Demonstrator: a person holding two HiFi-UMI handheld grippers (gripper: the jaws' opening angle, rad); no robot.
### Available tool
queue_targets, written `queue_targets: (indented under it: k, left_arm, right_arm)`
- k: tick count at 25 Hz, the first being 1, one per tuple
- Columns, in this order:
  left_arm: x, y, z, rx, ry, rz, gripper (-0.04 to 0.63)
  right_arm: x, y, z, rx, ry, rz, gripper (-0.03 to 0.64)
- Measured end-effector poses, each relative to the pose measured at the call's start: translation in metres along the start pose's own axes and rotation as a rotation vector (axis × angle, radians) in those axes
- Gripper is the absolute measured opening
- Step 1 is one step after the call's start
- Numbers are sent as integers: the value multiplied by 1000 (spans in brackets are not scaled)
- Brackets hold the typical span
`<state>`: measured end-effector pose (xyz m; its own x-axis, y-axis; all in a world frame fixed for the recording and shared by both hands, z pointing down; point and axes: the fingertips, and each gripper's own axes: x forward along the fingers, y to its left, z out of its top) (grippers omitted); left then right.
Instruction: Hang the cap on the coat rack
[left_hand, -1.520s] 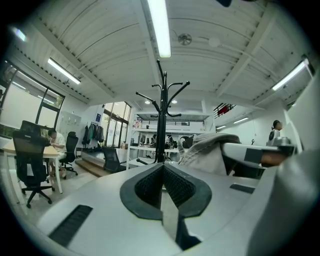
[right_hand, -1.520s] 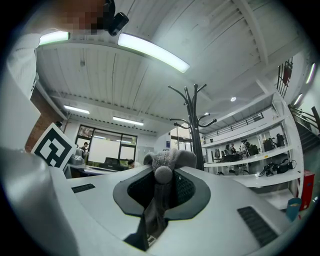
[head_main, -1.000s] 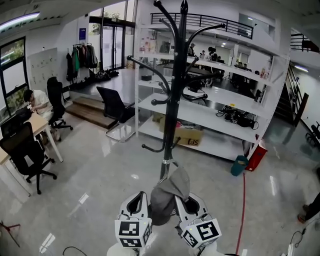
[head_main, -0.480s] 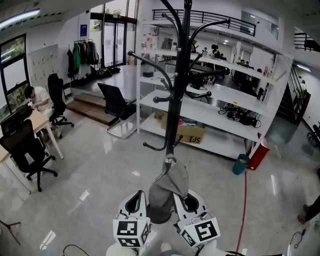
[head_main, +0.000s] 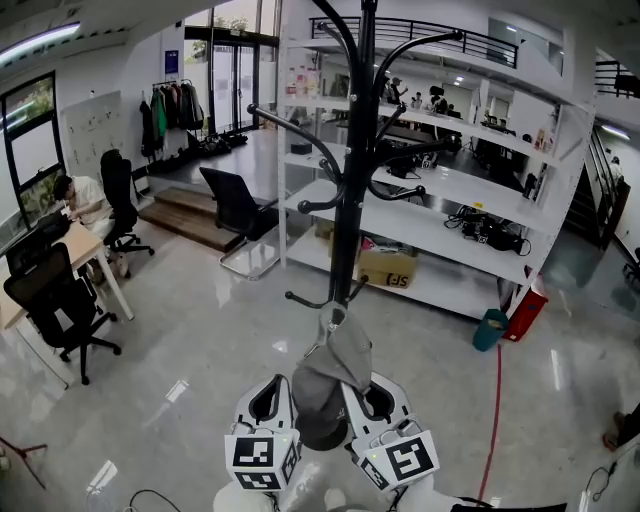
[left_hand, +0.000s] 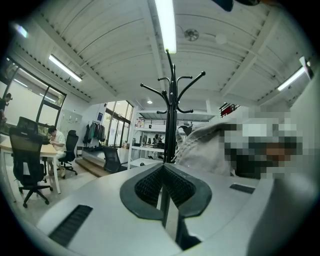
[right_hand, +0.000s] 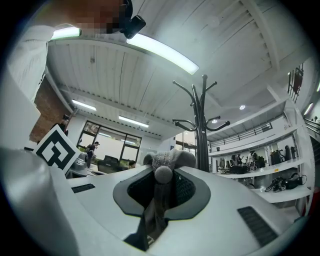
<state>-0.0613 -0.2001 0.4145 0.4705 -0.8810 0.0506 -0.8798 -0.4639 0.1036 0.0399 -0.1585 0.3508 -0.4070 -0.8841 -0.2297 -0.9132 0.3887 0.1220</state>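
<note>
The black coat rack (head_main: 350, 200) rises straight ahead, its curved hooks spreading at several heights. A grey cap (head_main: 330, 385) hangs between my two grippers, its top close to the pole's lowest hook (head_main: 305, 298). My right gripper (head_main: 372, 398) is shut on the cap, whose fabric and top button (right_hand: 163, 173) sit between the jaws of the right gripper (right_hand: 162, 187). Beside the cap, my left gripper (head_main: 276, 398) is shut with nothing in it. The left gripper view shows the left gripper (left_hand: 163, 182), the cap (left_hand: 205, 147) off to its right and the rack (left_hand: 171, 115) beyond.
White shelving (head_main: 450, 235) with a cardboard box (head_main: 385, 268) stands behind the rack. Office chairs (head_main: 60, 305) (head_main: 232, 205) and a person at a desk (head_main: 80, 205) are at the left. A teal bin (head_main: 490, 328) and red box (head_main: 528, 308) sit at the right.
Both grippers and the cap have risen slightly and come closer to the pole; the cap's top now sits just under the lowest hook. The grip is unchanged.
</note>
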Motion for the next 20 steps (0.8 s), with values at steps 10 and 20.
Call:
queue_targets:
  k: [10,20]
  left_arm:
    - [28,-6,21,-1,-34,52,1]
    - [54,-9,24,19,-38,110,0]
  right_arm:
    - [19,-27,9,-17,-21,64,46]
    - [32,-53,-4,9,-32,117,46]
